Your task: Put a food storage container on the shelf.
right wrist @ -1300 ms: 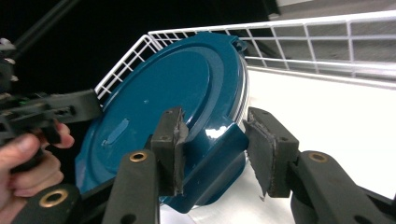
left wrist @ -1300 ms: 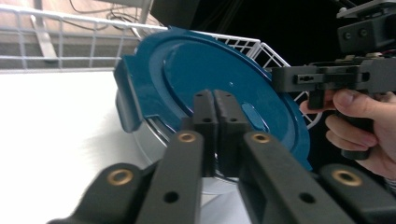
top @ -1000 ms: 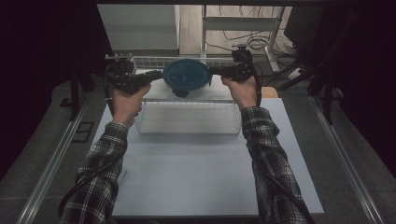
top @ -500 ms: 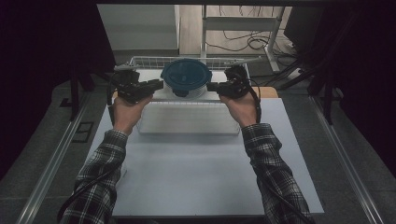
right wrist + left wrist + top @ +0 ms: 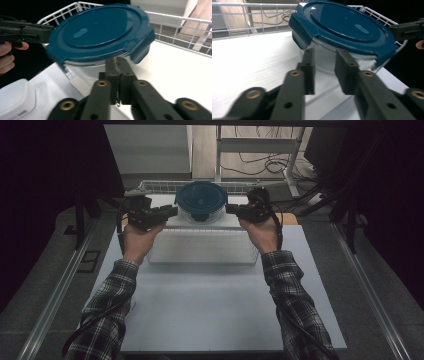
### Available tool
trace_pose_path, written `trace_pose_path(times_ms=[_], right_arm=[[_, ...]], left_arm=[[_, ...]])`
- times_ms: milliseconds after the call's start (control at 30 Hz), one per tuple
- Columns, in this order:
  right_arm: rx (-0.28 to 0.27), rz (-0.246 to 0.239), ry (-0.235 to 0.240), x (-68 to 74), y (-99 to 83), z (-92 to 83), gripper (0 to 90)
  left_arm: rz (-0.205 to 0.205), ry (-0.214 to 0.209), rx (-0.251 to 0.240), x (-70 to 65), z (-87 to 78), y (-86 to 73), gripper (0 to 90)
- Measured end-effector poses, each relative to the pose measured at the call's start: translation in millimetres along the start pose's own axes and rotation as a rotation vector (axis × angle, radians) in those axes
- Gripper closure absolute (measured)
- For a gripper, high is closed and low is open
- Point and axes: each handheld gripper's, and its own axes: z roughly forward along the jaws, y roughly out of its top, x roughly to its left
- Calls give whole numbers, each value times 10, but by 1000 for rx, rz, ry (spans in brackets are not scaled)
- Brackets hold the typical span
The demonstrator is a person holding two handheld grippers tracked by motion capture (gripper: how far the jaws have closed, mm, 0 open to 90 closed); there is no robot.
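Observation:
A round glass bowl with a dark blue lid (image 5: 201, 200) stands on a white board inside a wire basket (image 5: 160, 185). My left gripper (image 5: 172, 211) points at its left side. In the left gripper view this gripper (image 5: 325, 72) is open, its jaws have just been opening, and the bowl's glass wall (image 5: 324, 60) lies just beyond the gap with nothing between the pads. My right gripper (image 5: 229, 209) reaches the bowl's right side. In the right gripper view it (image 5: 119, 72) has just opened a hair, but its pads still meet, with the tips under the lid's rim (image 5: 100, 32).
A clear rectangular plastic box (image 5: 202, 246) lies in front of the basket on the white table (image 5: 210, 305). The basket's wire wall (image 5: 242, 17) (image 5: 175, 22) rises behind the bowl. Dark frames and rails flank the table.
The right hand has sunk slightly toward the bowl's side. The left hand and the bowl have stayed where they were.

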Motion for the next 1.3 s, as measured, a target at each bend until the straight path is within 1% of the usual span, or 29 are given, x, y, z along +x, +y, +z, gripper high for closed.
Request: trace_pose_path(times_ms=[33, 67, 100, 167, 200, 233, 300, 367, 400, 433, 467, 500, 533, 567, 600, 633, 667, 700, 767, 800, 933, 967, 1033, 1067, 1133, 1167, 1300], right_arm=[[0, -5, 7, 22, -16, -21, 796], [-3, -27, 11, 80, -59, -67, 732], [-3, -27, 11, 80, -59, -67, 732], [-2, -35, 20, 125, -96, -100, 674], [-3, -44, 25, 149, -120, -116, 642], [-3, -50, 30, 175, -144, -130, 610], [7, -68, 40, 224, -196, -148, 566], [17, -82, 34, 272, -254, -161, 525], [21, -94, 39, 308, -324, -179, 490], [21, -94, 39, 308, -324, -179, 490], [21, -96, 41, 324, -362, -191, 475], [28, -104, 40, 357, -440, -219, 447], [28, -104, 40, 357, -440, -219, 447], [28, -110, 38, 372, -479, -237, 430], [28, -114, 35, 385, -518, -255, 414], [28, -117, 35, 397, -557, -276, 400], [26, -120, 39, 417, -640, -322, 365], [26, -120, 39, 417, -640, -322, 365], [24, -121, 41, 433, -702, -357, 342], [25, -121, 43, 441, -735, -376, 328], [25, -127, 45, 472, -858, -448, 275], [21, -127, 45, 480, -888, -462, 261], [24, -126, 47, 496, -947, -494, 236], [24, -126, 48, 504, -978, -508, 224], [27, -124, 51, 520, -1044, -534, 195], [28, -124, 50, 528, -1079, -545, 181], [27, -129, 47, 554, -1216, -601, 130]], left_arm=[[9, -1, -1, -16, -30, -23, 615], [25, 1, -4, -40, -68, -51, 557], [33, 0, -7, -55, -91, -68, 557], [50, -5, -12, -98, -155, -108, 501], [60, -15, -11, -118, -186, -129, 480], [71, -27, -8, -146, -218, -157, 461], [88, -36, 7, -187, -253, -201, 402], [106, -41, 17, -234, -285, -264, 367], [111, -44, 24, -255, -297, -300, 331], [112, -49, 25, -272, -306, -341, 331], [102, -64, 28, -288, -310, -395, 317], [95, -75, 33, -297, -308, -430, 287], [88, -89, 35, -309, -308, -477, 287], [84, -99, 35, -324, -307, -523, 272], [85, -101, 42, -341, -305, -566, 250], [88, -100, 51, -365, -302, -616, 227], [92, -103, 52, -382, -305, -654, 180], [93, -104, 52, -396, -308, -681, 180], [100, -106, 55, -436, -322, -745, 152], [110, -109, 55, -454, -332, -773, 139], [138, -99, 65, -538, -371, -882, 90], [141, -97, 70, -556, -376, -913, 83], [149, -106, 84, -586, -382, -984, 55], [153, -100, 88, -599, -387, -1021, 49], [150, -106, 91, -617, -397, -1099, 39], [150, -102, 91, -627, -403, -1138, 35], [183, -52, 93, -670, -431, -1301, 16]])
